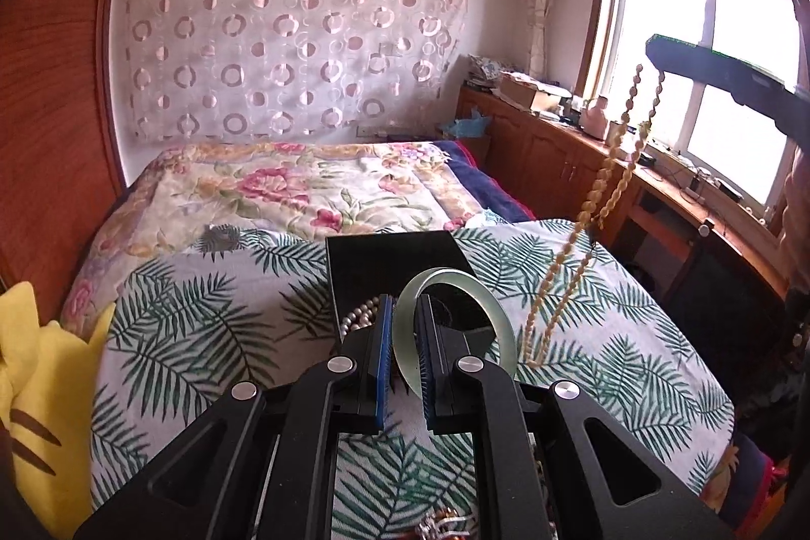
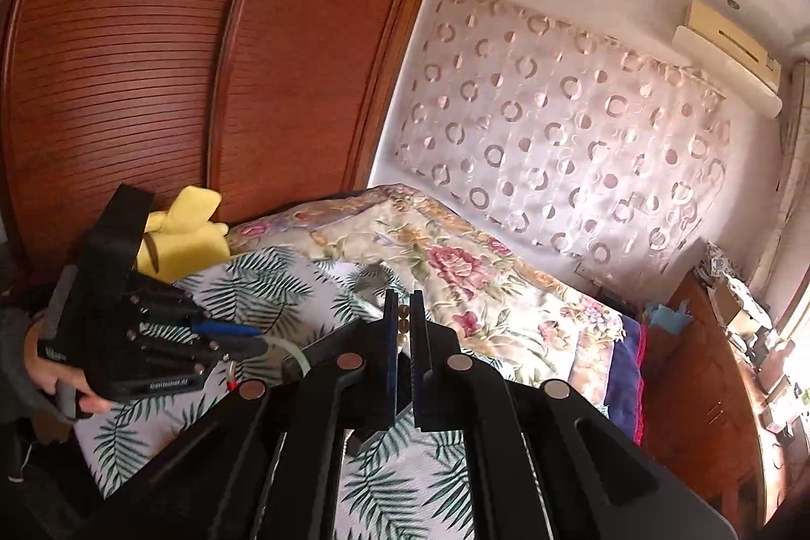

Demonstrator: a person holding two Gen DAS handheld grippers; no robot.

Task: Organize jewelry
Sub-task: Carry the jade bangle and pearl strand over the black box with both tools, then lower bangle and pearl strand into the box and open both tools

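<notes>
My left gripper (image 1: pixel 405 312) is shut on a pale green jade bangle (image 1: pixel 498 312), held upright just above an open black jewelry box (image 1: pixel 395 256) on the bed. A pearl strand (image 1: pixel 360 316) lies in the box beside the left finger. My right gripper (image 2: pixel 404 312) is shut on a long amber bead necklace (image 1: pixel 592 206), whose beads (image 2: pixel 403 322) show between its pads. The necklace hangs down to the right of the box, its lower end reaching the bedspread. In the right wrist view the left gripper (image 2: pixel 243 340) appears at lower left with the bangle (image 2: pixel 283 350).
The bed has a leaf-print spread (image 1: pixel 202 337) and a floral quilt (image 1: pixel 283 185) behind. A yellow plush toy (image 1: pixel 35 378) lies at left. More jewelry (image 1: pixel 445 522) lies under my left gripper. A wooden wardrobe (image 2: pixel 152 59) stands left, cluttered cabinets (image 1: pixel 567 135) and a window right.
</notes>
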